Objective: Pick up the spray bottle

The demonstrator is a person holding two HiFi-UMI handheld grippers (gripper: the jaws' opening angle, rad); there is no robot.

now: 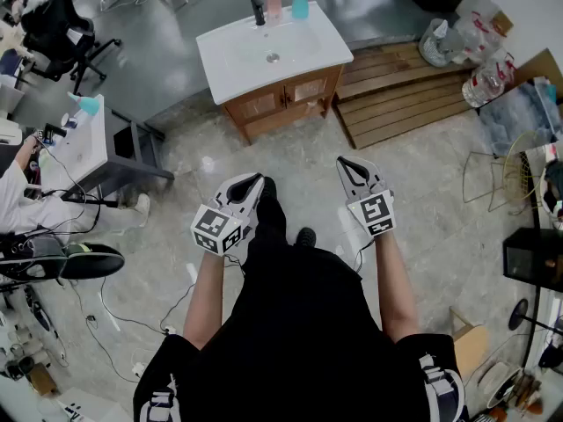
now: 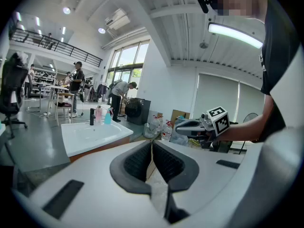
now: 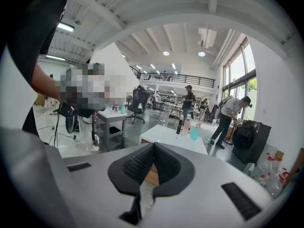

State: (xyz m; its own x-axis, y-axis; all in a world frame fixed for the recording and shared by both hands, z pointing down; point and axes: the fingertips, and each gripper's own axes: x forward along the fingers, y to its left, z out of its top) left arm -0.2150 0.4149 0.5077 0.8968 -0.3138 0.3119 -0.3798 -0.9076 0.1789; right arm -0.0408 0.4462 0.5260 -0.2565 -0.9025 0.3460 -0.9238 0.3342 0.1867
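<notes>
The teal spray bottle (image 1: 300, 3) (image 2: 108, 116) (image 3: 194, 133) stands upright at the back edge of a white sink basin (image 1: 255, 60) on a wooden vanity. Beside it are a pink bottle (image 1: 274, 0) and a black faucet (image 1: 258, 9). I hold both grippers over the floor well in front of the vanity, far from the bottle. My left gripper (image 1: 257, 181) (image 2: 152, 145) has its jaws together with nothing between them. The right gripper (image 1: 344, 163) (image 3: 154, 146) is also shut and empty, and it shows in the left gripper view (image 2: 179, 125) as well.
A wooden pallet (image 1: 405, 90) lies right of the vanity, with water jugs (image 1: 457, 38) behind it. A small white table (image 1: 84, 143) with another teal bottle (image 1: 88, 104) stands at the left, near a seated person (image 1: 18, 200) and an office chair (image 1: 57, 25). People stand behind the sink (image 3: 232, 113).
</notes>
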